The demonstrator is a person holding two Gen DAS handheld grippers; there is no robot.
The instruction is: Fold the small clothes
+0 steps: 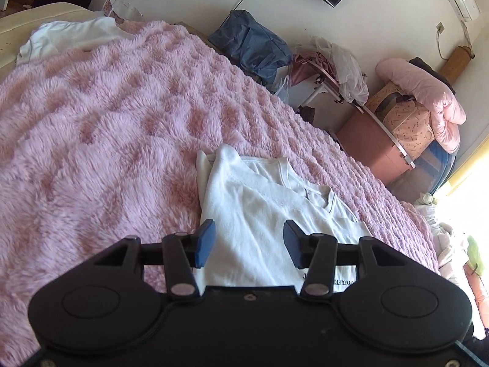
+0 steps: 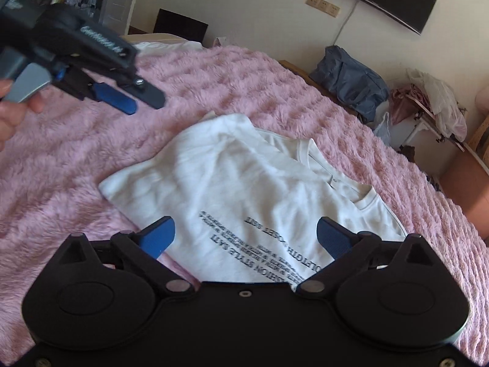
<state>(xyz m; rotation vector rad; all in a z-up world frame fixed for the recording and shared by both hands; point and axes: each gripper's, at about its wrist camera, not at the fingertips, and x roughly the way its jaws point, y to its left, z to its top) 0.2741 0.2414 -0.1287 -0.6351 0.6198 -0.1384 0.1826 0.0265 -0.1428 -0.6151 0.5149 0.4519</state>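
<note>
A small white T-shirt [image 2: 238, 177] with dark printed text lies partly folded on the pink fluffy blanket [image 2: 232, 85]; it also shows in the left wrist view [image 1: 259, 214]. My left gripper [image 1: 249, 241] is open and empty, held above the shirt's near left part. My right gripper [image 2: 246, 234] is open and empty, just above the printed area. The left gripper also shows in the right wrist view [image 2: 128, 98], raised above the blanket at the upper left.
A second white garment [image 1: 67, 36] lies at the far end of the blanket [image 1: 91, 122]. Beyond the bed's right edge are a blue bag [image 1: 253, 42], a small cluttered table [image 1: 333, 70], a brown box [image 1: 369, 143] and pink bedding [image 1: 428, 91].
</note>
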